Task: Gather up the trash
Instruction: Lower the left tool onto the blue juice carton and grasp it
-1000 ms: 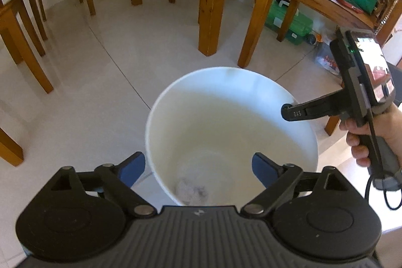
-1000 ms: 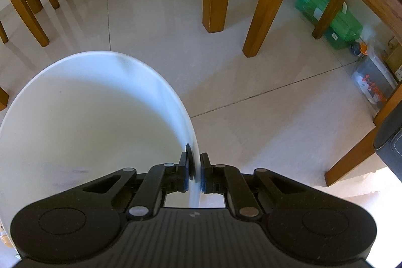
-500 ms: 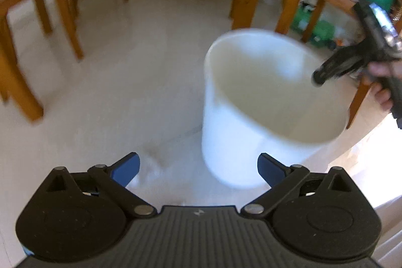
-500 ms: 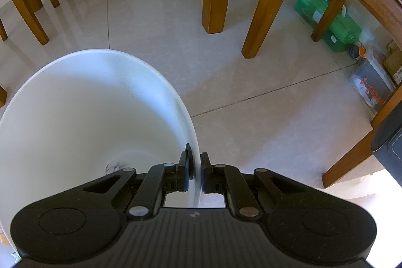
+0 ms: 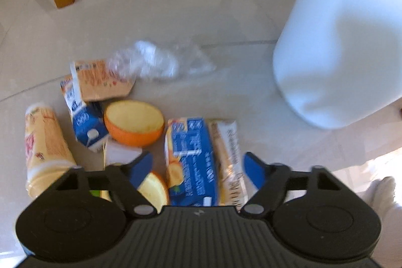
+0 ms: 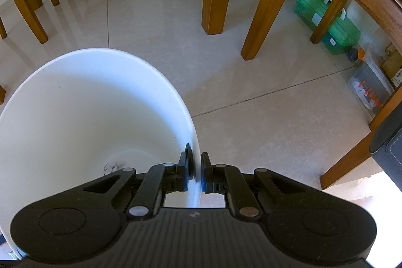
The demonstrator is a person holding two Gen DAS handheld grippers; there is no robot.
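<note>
Meanwhile the right gripper (image 6: 195, 171) stayed clenched on the white bin's (image 6: 100, 117) rim, while the left gripper (image 5: 198, 168), jaws just closing but gripping nothing, straddled a blue carton (image 5: 192, 162); bin (image 5: 346, 42) at two o'clock.

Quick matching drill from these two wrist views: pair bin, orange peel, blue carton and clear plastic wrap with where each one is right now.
Things:
1. bin
2. orange peel
3. blue carton
4. plastic wrap

Places:
A. on the floor between the left gripper's jaws
B. rim pinched by the right gripper
C. on the floor, farthest from the left gripper, behind the other litter
D. hollow side up, left of the blue carton

Pairs: 1-B, 2-D, 3-A, 4-C
</note>
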